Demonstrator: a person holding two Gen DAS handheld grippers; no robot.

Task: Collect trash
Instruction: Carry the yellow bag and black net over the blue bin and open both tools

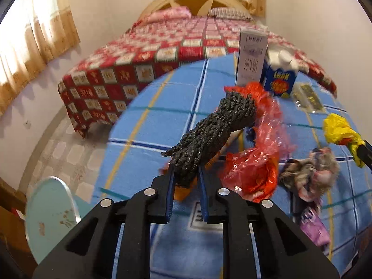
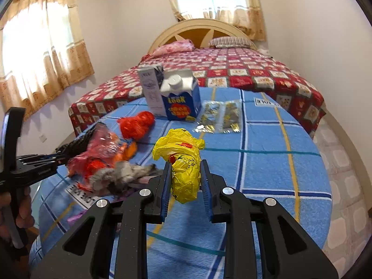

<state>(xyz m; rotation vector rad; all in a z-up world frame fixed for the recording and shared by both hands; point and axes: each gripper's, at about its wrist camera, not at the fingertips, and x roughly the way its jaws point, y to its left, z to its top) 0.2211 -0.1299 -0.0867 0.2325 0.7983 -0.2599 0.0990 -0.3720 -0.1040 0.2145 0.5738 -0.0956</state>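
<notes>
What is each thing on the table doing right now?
left gripper: shut on black rope bundle
right gripper: shut on yellow bag
blue carton: upright, cap on
white box: upright
red wrapper: crumpled, lying on the table

We see a round table under a blue checked cloth (image 2: 267, 162). Behind it stands a bed with a red patterned cover (image 2: 244, 69), a pink pillow (image 2: 174, 46), a striped pillow (image 2: 230, 41) and a curved headboard (image 2: 197, 32). Beige curtains (image 2: 46, 58) hang at two windows.
</notes>
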